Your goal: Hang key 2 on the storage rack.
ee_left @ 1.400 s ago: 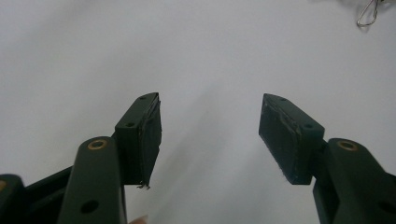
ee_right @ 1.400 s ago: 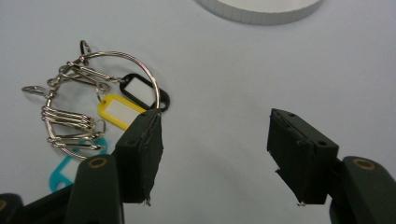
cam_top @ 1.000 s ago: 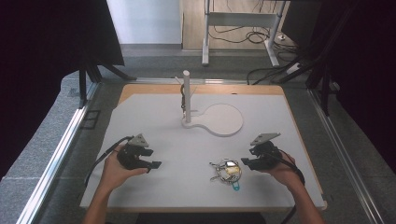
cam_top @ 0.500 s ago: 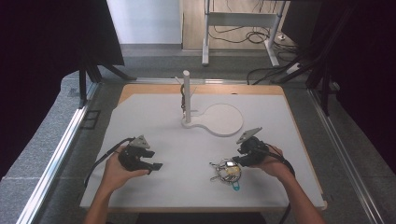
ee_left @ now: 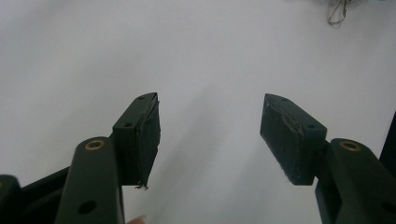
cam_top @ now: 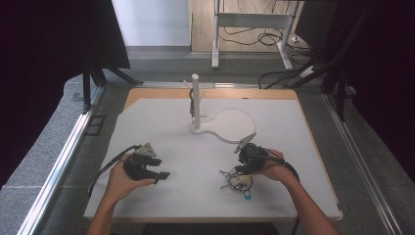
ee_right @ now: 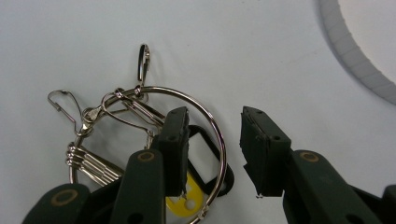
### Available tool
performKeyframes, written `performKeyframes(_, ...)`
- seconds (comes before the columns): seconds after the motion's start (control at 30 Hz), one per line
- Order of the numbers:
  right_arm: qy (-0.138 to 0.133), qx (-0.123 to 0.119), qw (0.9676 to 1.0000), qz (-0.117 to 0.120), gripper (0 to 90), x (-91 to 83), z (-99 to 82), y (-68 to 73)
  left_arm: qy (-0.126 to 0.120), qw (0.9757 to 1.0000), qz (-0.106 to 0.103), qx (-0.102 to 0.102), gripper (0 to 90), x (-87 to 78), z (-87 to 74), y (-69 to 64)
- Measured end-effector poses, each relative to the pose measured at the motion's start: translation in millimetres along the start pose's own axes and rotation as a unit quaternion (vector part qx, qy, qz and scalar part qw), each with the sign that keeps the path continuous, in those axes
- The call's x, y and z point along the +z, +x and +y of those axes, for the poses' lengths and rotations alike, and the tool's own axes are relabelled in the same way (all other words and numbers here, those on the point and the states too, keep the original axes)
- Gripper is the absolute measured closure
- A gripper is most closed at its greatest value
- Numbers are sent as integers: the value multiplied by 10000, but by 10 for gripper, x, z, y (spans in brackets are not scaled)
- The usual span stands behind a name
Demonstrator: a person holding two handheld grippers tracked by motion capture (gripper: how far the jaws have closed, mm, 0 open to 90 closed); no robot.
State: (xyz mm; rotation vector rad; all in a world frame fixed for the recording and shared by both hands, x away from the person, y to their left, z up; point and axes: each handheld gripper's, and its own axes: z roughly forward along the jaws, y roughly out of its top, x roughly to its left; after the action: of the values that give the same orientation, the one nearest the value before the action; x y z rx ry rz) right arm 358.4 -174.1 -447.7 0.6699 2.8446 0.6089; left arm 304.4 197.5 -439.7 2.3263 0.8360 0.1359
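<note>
A bunch of keys on a large metal ring (ee_right: 154, 126) lies on the white table top, with clips, a yellow tag and a blue tag (cam_top: 246, 196). My right gripper (ee_right: 215, 140) hangs just over it, jaws open, the ring's right arc between them. From above, the right gripper (cam_top: 242, 169) sits at the key bunch (cam_top: 236, 181). My left gripper (cam_top: 159, 175) rests at the front left, open and empty; in its own view the left gripper (ee_left: 210, 130) faces bare table with the key bunch (ee_left: 337, 9) far off.
A white stand with an upright post (cam_top: 195, 100) and a round flat base (cam_top: 230, 125) is at the back middle; its rim (ee_right: 355, 51) shows in the right gripper view. The table's front edge (cam_top: 210, 218) is near both forearms.
The right gripper moved left and forward from the right side to just over the key ring. The left gripper has stayed in place.
</note>
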Motion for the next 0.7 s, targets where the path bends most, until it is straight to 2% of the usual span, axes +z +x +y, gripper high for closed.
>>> performKeyframes(0.4, 263, -308, 9992, 53, 620, 136, 80, 29, -157, 9999, -4, 24, 389, -25, -3, 5)
performKeyframes(0.5, 322, -320, 9990, 59, 625, 148, 113, 31, -161, 9999, -4, 24, 389, -25, -4, 3)
performKeyframes(0.63, 399, -411, 9983, 125, 644, 162, 146, 19, -157, 9999, -5, 27, 389, -21, -6, 3)
performKeyframes(0.7, 401, -421, 9980, 232, 662, 170, 150, -2, -162, 9999, -9, 35, 389, -19, -7, 2)
